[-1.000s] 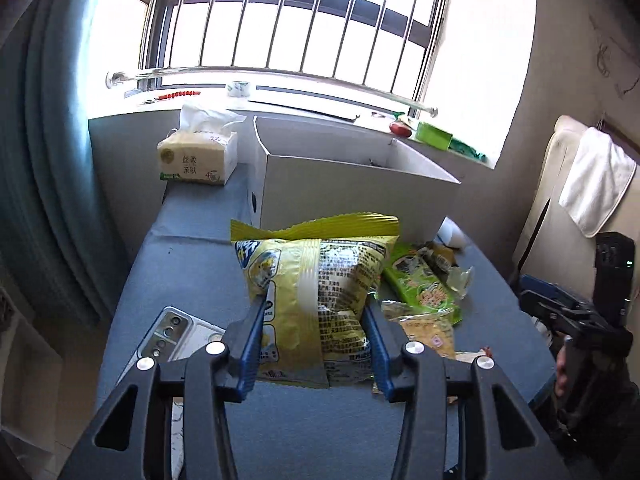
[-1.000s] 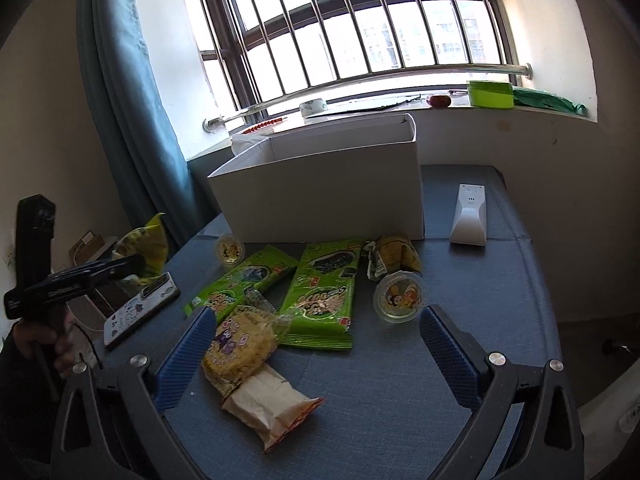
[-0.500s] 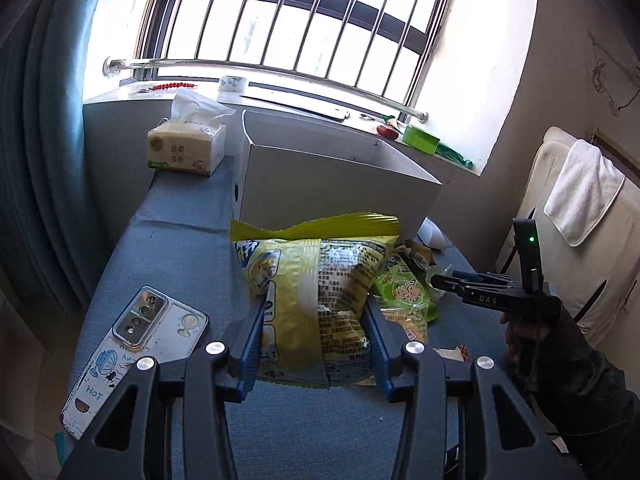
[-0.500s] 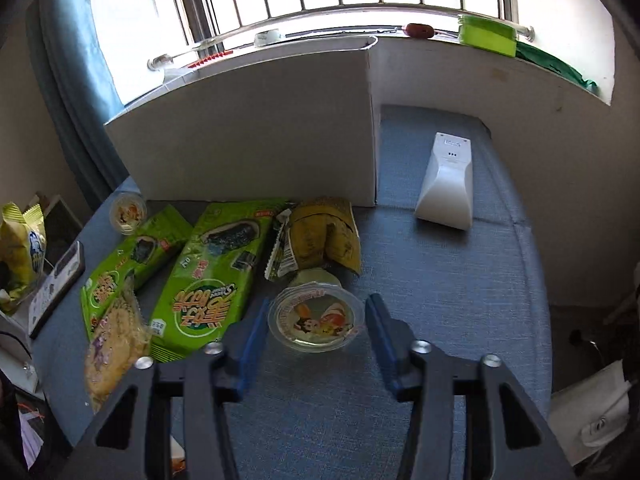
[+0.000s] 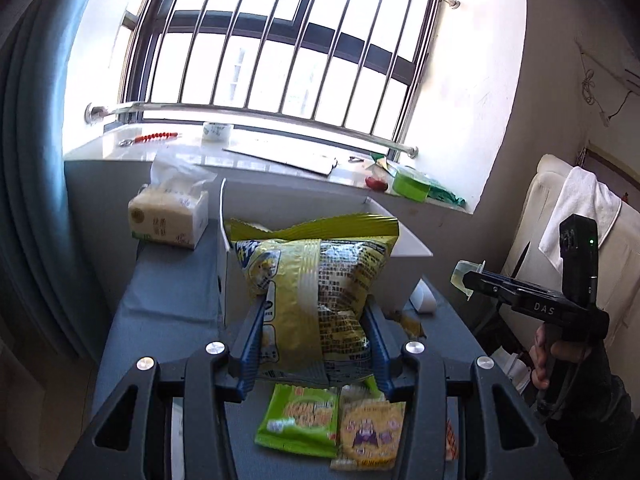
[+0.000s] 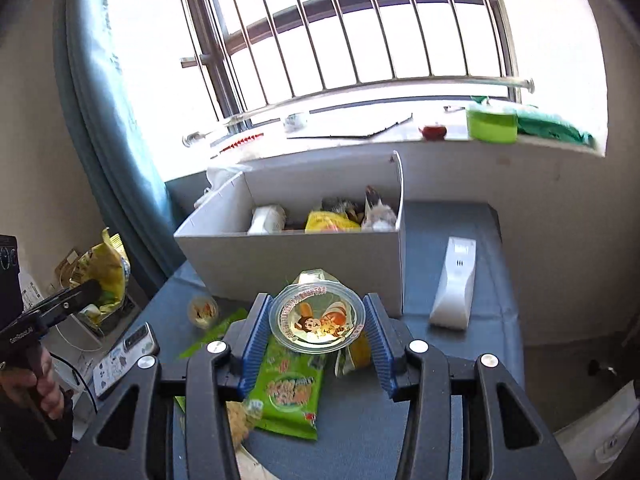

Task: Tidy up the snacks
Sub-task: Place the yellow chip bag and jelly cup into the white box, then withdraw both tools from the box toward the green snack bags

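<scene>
Snack bag [image 5: 316, 300] clenched by left gripper [image 5: 316, 354], hiding box [image 6: 288, 256] front, right gripper [image 6: 316, 344] grasping jelly cup [image 6: 316, 316].

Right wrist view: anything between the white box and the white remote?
Nothing. Bare blue tabletop separates the white box from the white remote, seen in the right wrist view.

Blue-grey cloth-covered table [image 6: 448, 396] under a barred window, bearing a white open box [image 6: 304, 256] near its far end. Just in front of the box: a small sealed cup [image 6: 203, 310], green snack packs [image 6: 289, 394], a yellow-brown packet [image 5: 370, 432]; to the box's left in the left wrist view, a tissue pack [image 5: 168, 216]. To the box's right in the right wrist view, a white device [image 6: 454, 286]; front-left of it, at the table's near corner, a phone [image 6: 126, 354].
</scene>
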Demonstrator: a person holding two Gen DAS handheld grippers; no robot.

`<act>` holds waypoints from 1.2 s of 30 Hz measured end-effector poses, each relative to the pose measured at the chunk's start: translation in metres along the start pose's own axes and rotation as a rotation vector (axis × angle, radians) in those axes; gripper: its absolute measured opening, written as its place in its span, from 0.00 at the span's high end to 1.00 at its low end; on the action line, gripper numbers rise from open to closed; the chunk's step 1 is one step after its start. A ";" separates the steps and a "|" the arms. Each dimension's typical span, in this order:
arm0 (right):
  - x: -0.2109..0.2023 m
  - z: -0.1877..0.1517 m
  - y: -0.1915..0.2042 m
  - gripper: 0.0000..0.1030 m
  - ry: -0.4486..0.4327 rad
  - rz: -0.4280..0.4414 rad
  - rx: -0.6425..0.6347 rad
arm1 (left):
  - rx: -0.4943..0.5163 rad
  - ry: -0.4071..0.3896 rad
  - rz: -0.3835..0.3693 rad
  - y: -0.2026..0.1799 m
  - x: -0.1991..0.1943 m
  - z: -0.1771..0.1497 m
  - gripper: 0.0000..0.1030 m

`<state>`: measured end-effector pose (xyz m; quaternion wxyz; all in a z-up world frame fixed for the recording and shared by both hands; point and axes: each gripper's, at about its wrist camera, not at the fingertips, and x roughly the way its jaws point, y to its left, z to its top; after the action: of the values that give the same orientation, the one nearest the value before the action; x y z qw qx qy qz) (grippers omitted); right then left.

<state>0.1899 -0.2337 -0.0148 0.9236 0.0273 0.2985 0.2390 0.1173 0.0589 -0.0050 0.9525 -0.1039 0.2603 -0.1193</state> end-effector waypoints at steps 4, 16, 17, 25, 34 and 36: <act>0.018 0.046 0.009 0.51 -0.027 0.002 -0.018 | 0.007 -0.017 0.021 -0.001 0.035 0.050 0.52; 0.111 0.104 -0.010 0.47 0.100 -0.017 0.030 | 0.004 0.115 0.188 0.020 0.152 0.101 0.18; 0.113 0.104 -0.012 0.27 0.106 -0.001 0.040 | 0.010 0.111 0.198 0.020 0.151 0.099 0.00; 0.084 0.095 -0.009 0.00 -0.055 0.027 0.031 | 0.055 0.091 0.162 0.015 0.122 0.089 0.00; 0.027 0.062 0.005 0.00 -0.136 0.110 0.037 | 0.060 0.035 0.141 0.006 0.065 0.071 0.00; 0.013 0.046 0.007 0.00 -0.141 0.147 0.049 | 0.063 0.018 0.133 0.003 0.049 0.060 0.00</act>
<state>0.2222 -0.2177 0.0169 0.9213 0.0883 0.2359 0.2962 0.1902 0.0565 0.0216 0.9587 -0.0552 0.2715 -0.0646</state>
